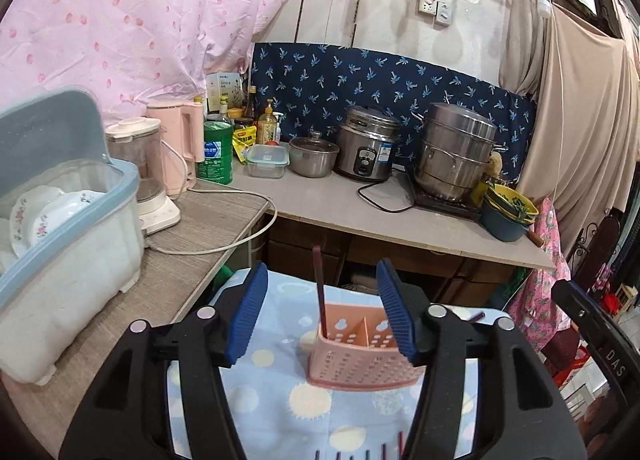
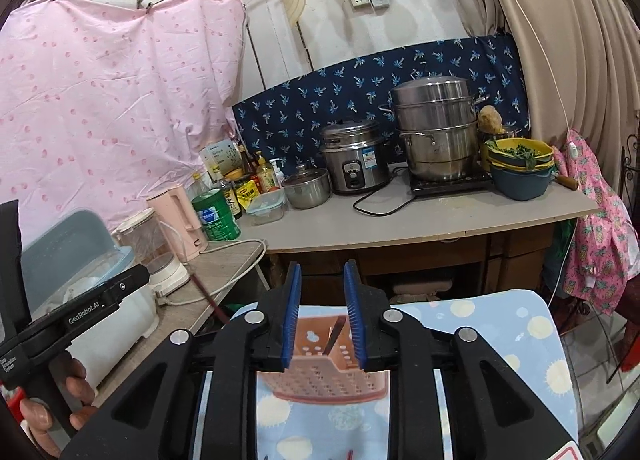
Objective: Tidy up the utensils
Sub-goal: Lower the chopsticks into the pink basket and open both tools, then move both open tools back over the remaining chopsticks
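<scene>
A pink perforated utensil holder (image 1: 360,356) with a divider stands on a blue dotted cloth (image 1: 280,400). One dark red chopstick (image 1: 320,292) stands upright in its left compartment. My left gripper (image 1: 320,308) is open and empty, its blue pads on either side above the holder. More dark red chopsticks (image 1: 360,452) lie on the cloth at the bottom edge. In the right wrist view the holder (image 2: 324,372) sits just past my right gripper (image 2: 322,316), which is open and empty, with a chopstick (image 2: 334,334) inside the holder.
A wooden side table (image 1: 192,244) on the left holds a blue-lidded dish box (image 1: 60,227), a blender and a pink kettle. A grey counter (image 1: 340,203) behind holds pots, a rice cooker (image 1: 366,151), bottles and stacked bowls (image 1: 508,211). The left gripper's body (image 2: 80,316) shows at left.
</scene>
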Demonstrator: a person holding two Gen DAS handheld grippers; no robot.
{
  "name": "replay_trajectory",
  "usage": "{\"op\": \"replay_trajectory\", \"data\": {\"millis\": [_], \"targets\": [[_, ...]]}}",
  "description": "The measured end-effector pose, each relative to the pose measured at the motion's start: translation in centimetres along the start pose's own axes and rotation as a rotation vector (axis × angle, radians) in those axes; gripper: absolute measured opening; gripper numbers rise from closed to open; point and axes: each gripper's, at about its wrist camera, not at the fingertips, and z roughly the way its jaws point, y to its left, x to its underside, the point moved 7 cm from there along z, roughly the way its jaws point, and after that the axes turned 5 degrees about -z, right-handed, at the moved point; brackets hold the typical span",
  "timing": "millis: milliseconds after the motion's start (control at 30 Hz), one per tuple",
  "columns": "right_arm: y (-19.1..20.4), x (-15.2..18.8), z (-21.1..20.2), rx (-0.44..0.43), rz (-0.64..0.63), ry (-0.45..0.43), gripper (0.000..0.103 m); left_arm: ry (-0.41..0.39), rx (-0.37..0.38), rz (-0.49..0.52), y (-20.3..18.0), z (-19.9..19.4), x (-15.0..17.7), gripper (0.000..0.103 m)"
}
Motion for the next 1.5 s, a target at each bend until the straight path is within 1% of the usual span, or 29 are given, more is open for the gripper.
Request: {"op": "replay_trajectory", "data": {"millis": [133, 200, 367, 500, 533, 633, 800, 900, 967, 1133, 1300, 1367, 1500], "targets": [[0.7, 1.8, -3.6, -0.013, -0.008, 0.006, 0.03, 0.003, -0.009, 0.028, 0.2, -3.3, 1.8, 0.054], [0.9, 3.1, -5.3, -0.007, -0.014, 0.011, 0.034, 0.012, -0.018, 0.038, 0.4, -4.6, 2.8, 0.054], [1.5, 6.9, -9.3, 0.024, -0.05, 0.035, 0.036, 0.043, -0.032, 0.066, 1.4, -7.8, 6.8, 0.054], [1.2, 11.0, -12.0, 0.059, -0.069, 0.076, 0.036, 0.08, -0.055, 0.079, 3.0, -9.5, 10.6, 0.054], [1.1, 12.1, -12.5, 0.065, -0.068, 0.091, 0.037, 0.091, -0.07, 0.086, 3.5, -9.8, 11.7, 0.054], [0.4, 15.7, -13.7, 0.072, -0.047, 0.145, 0.037, 0.124, -0.082, 0.087, 4.7, -10.4, 14.4, 0.054], [-0.5, 21.3, -14.4, 0.088, -0.012, 0.235, 0.037, 0.185, -0.117, 0.107, 6.5, -11.0, 19.7, 0.054], [-0.6, 23.8, -14.5, 0.127, -0.045, 0.268, 0.037, 0.215, -0.13, 0.113, 7.2, -11.1, 22.3, 0.054], [-0.4, 25.4, -14.6, 0.146, -0.08, 0.285, 0.037, 0.241, -0.126, 0.108, 7.6, -11.1, 24.0, 0.054], [-0.2, 29.1, -14.3, 0.141, -0.092, 0.347, 0.037, 0.269, -0.137, 0.131, 7.8, -11.3, 27.1, 0.054], [0.2, 31.5, -13.8, 0.136, -0.098, 0.39, 0.037, 0.313, -0.122, 0.122, 7.6, -11.3, 29.1, 0.054], [0.3, 31.9, -13.6, 0.133, -0.093, 0.4, 0.037, 0.327, -0.115, 0.119, 7.5, -11.2, 29.7, 0.054], [0.4, 32.4, -12.9, 0.127, -0.089, 0.417, 0.033, 0.344, -0.113, 0.121, 7.3, -11.1, 30.6, 0.054]]}}
